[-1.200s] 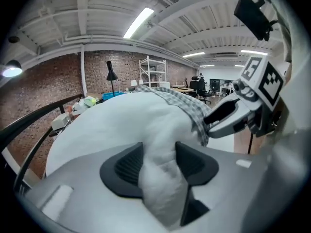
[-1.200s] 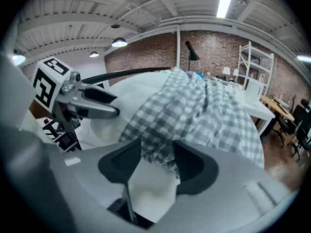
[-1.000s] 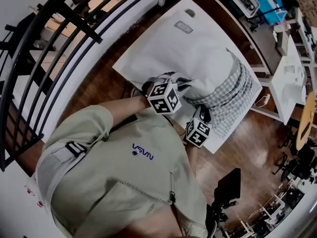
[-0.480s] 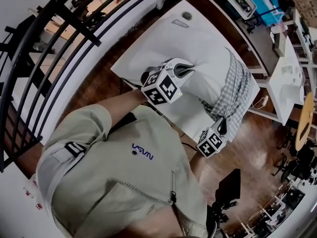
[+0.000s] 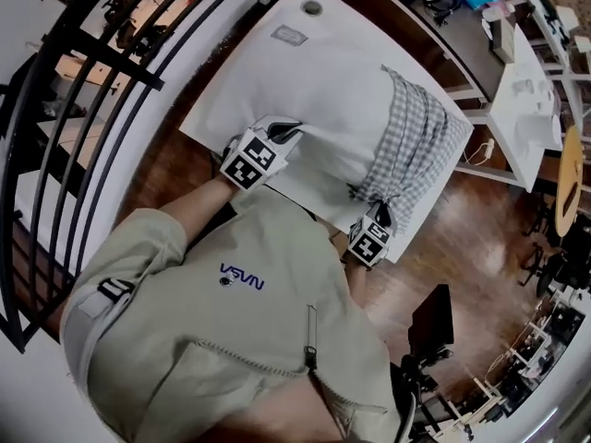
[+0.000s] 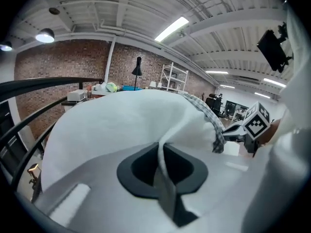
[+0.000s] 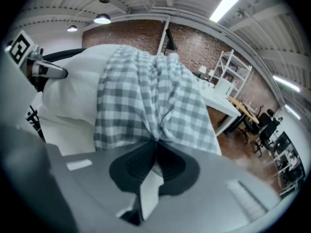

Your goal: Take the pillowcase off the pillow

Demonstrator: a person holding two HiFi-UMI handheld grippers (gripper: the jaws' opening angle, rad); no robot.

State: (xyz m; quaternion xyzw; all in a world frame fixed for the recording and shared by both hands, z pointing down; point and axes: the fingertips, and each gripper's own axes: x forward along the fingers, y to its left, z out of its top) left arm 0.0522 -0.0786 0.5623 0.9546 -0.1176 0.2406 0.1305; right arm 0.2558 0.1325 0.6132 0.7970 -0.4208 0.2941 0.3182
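Note:
A white pillow [image 5: 332,90] lies on a white table [image 5: 226,95]. A grey-and-white checked pillowcase [image 5: 416,141] is bunched round its right end. My left gripper [image 5: 282,130] is shut on a fold of the pillow's white fabric at the near left corner; its jaws have just been closing on that fabric. In the left gripper view the fold [image 6: 163,144] runs between the pads, with the pillowcase [image 6: 210,116] beyond. My right gripper [image 5: 379,213] is shut on the pillowcase's near edge. In the right gripper view the checked cloth [image 7: 146,96] gathers into the jaws beside the pillow [image 7: 73,93].
A black railing [image 5: 111,109] runs along the table's left side above wooden floor [image 5: 462,247]. A small round fitting [image 5: 312,7] and a label [image 5: 289,35] sit at the table's far end. More white tables [image 5: 526,100] stand to the right. A black monitor [image 5: 429,321] is near my right side.
The two grippers were close together at the pillow's near edge; they have drawn apart. The left now holds the pillow's left corner, and the pillowcase is gathered further toward the right end.

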